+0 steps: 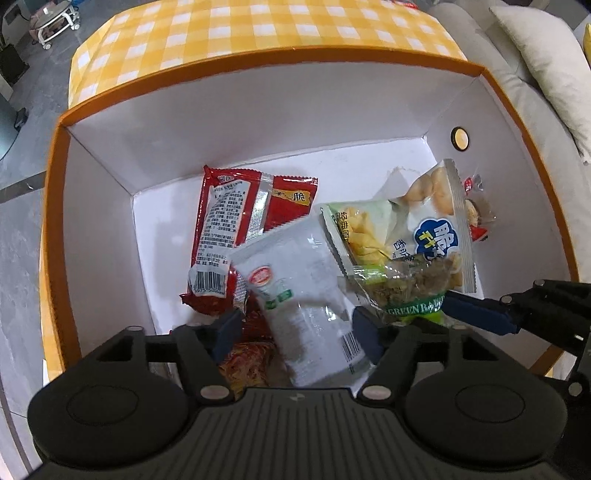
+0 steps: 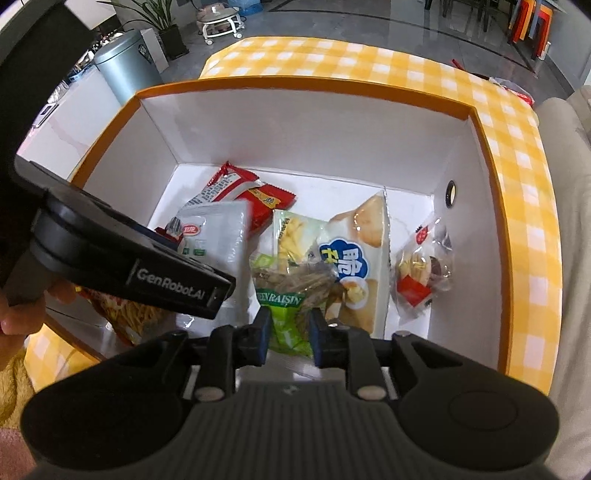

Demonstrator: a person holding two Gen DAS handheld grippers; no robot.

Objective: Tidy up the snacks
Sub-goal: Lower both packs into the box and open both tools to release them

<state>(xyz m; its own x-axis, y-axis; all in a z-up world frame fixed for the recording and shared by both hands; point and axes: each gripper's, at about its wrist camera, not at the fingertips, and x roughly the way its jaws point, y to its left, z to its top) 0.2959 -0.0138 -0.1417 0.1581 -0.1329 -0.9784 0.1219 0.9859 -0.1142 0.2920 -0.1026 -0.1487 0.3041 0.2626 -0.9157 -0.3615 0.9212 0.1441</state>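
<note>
Yellow-checked tablecloth [image 1: 258,33] under an orange-rimmed box [image 1: 266,61] w/ white inside; grey floor beyond. Left gripper [image 1: 295,328] points down into box, jaws wide, white packet [image 1: 306,291] lying loose btwn them, pads not pressing. Red packet [image 1: 236,221] at 11 o'clock of white one. Right gripper [image 2: 287,328] narrow, its pads touching the green raisin bag [image 2: 286,310] at either side. Puff-snack bag [image 2: 358,251] at 1 o'clock of raisins; small clear candy bag [image 2: 424,273] at 3 o'clock, near box wall.
</note>
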